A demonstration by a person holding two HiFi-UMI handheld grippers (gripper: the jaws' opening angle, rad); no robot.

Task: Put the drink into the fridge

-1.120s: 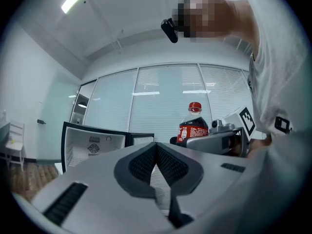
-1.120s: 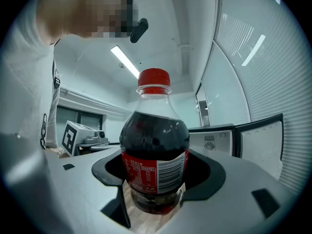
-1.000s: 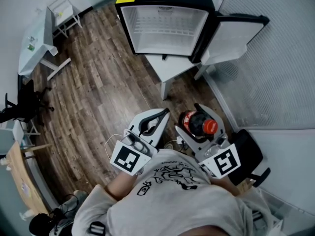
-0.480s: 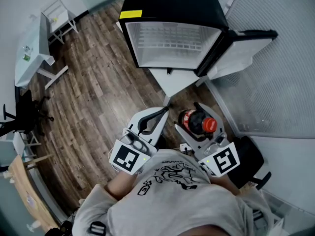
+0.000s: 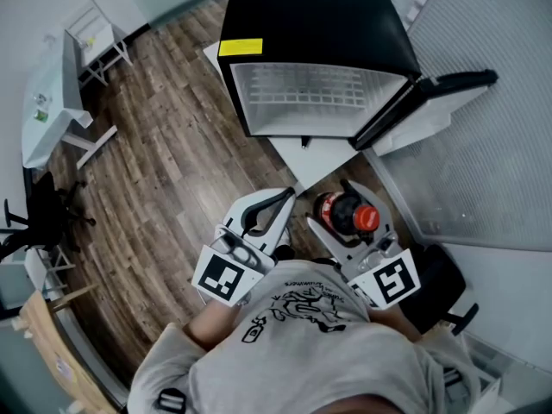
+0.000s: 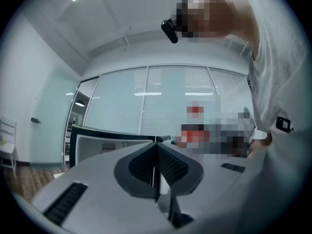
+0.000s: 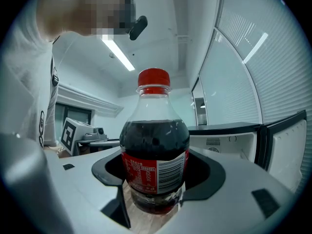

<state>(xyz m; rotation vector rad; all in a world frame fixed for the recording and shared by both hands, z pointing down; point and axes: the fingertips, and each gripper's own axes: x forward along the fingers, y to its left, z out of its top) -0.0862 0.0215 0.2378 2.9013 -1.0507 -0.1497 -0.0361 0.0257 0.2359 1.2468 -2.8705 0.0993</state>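
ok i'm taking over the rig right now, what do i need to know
Left gripper: shut, nothing between its jaws, held beside the right one.
Right gripper: shut on the drink bottle, which is upright with its red cap on.
Fridge: ahead on a white stand, door swung open to the right. The wire shelf that shows looks bare.
Done: bottle in hand, door open.
Left to do: bring the bottle to the fridge, stand it inside, release, and probably shut the door.
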